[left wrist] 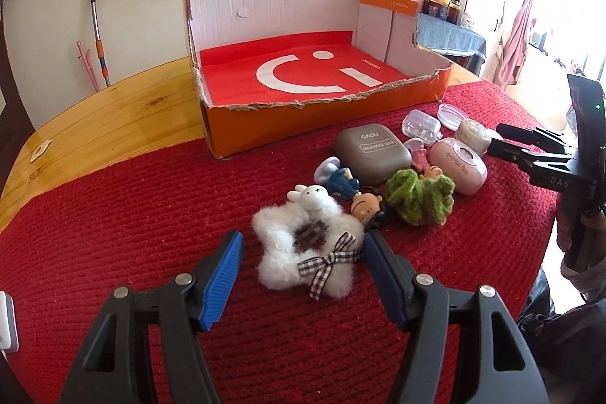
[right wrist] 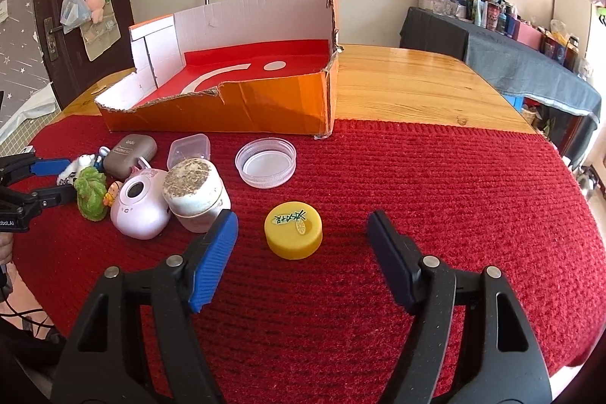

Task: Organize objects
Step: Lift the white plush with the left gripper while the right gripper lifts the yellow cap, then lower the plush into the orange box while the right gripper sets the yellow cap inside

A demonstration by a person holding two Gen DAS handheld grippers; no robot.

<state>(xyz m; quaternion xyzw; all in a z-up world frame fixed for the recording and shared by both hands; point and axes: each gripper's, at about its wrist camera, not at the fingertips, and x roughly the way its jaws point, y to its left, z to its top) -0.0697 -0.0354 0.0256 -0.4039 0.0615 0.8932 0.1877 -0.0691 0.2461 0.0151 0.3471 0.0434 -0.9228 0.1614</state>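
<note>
The left gripper point(left wrist: 303, 252) stands open around a white fluffy star hair clip point(left wrist: 308, 254), pads clear of it; the right gripper point(right wrist: 303, 233) gapes before a yellow cap point(right wrist: 293, 233). Both lie on the red mat, near the empty orange cardboard box point(left wrist: 265, 125). Closing likely comes next, then lifting boxward.

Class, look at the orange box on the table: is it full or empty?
Empty. The orange box shows its whole red floor with the white smile; every item still lies outside it on the red mat.
</note>
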